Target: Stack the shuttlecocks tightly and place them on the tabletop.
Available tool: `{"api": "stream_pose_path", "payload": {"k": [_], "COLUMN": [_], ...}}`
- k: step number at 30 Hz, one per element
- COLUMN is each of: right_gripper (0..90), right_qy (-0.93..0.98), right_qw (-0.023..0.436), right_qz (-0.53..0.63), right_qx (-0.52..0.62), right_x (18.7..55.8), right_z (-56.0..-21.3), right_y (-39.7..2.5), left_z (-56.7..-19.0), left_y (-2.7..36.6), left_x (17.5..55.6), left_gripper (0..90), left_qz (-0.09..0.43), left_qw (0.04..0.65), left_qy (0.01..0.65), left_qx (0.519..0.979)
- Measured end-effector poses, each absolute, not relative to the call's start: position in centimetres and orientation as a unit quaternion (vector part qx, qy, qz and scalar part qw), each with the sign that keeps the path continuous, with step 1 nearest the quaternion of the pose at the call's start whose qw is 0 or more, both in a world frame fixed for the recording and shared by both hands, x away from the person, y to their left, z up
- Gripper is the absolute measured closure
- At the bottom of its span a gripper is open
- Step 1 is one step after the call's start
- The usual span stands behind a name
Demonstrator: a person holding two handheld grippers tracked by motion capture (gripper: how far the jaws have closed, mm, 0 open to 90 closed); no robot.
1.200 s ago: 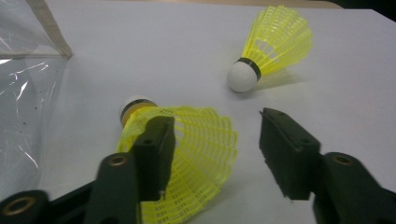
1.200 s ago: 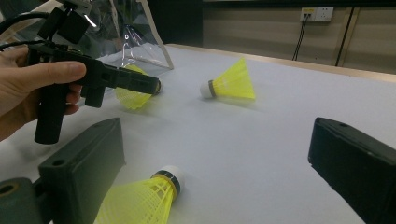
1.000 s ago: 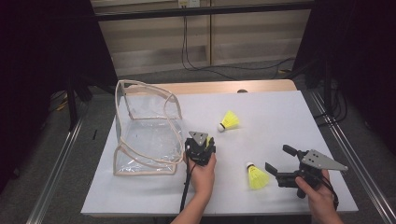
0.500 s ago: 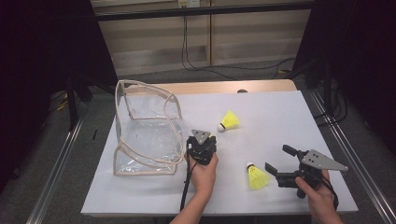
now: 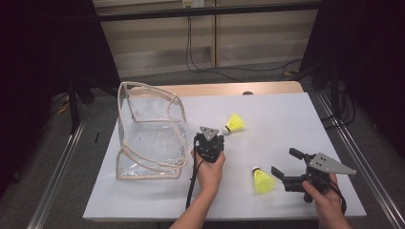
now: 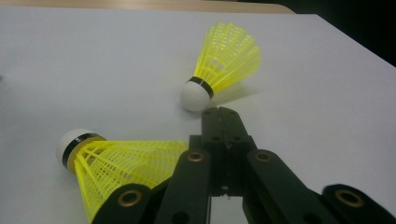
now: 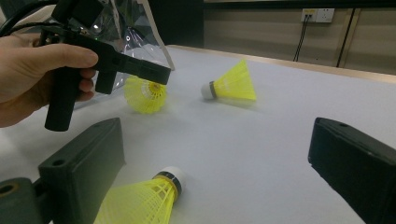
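Observation:
Three yellow shuttlecocks with white corks lie on the white table. One shuttlecock rests just ahead of my left gripper, whose jaws are shut with nothing between them. A second shuttlecock lies beside and under that gripper's jaws, on their left. The third shuttlecock lies between the jaws of my right gripper, which stands wide open, with its cork pointing forward.
A clear plastic bag with cream trim stands open on the table's left part, close to my left hand. The table's wooden far edge runs behind. Dark floor and metal rails flank both sides.
My left gripper has shifted slightly to the right and forward, toward the far shuttlecock. The right gripper and the shuttlecock by it have stayed put.

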State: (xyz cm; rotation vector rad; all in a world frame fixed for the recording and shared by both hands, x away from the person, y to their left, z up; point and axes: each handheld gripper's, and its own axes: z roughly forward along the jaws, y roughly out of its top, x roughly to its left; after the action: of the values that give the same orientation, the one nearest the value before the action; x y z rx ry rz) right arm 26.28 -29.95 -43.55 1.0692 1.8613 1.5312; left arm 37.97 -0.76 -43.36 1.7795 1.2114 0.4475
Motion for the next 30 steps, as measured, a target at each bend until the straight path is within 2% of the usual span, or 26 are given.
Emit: {"api": "stream_pose_path", "payload": {"k": [8,16,30], "right_gripper": [3.0,3.0,2.9], "right_qy": [0.682,0.683,0.683], "right_qw": [0.250,0.250,0.251], "right_qz": [0.564,0.564,0.564], "right_qx": [0.393,0.391,0.390], "right_x": [26.3,26.2,26.2], "right_z": [-43.5,-43.5,-43.5], "right_y": [-29.9,-29.8,-29.8], "left_z": [-42.8,-43.4,-44.2], "left_y": [-0.7,-0.3,-0.3], "left_x": [37.3,36.0,38.6], "left_gripper": [85.5,90.0,90.0], "left_qz": [0.176,0.163,0.197], "left_qw": [0.462,0.430,0.409], "left_qy": [0.479,0.495,0.513], "left_qx": [0.725,0.737,0.729]}}
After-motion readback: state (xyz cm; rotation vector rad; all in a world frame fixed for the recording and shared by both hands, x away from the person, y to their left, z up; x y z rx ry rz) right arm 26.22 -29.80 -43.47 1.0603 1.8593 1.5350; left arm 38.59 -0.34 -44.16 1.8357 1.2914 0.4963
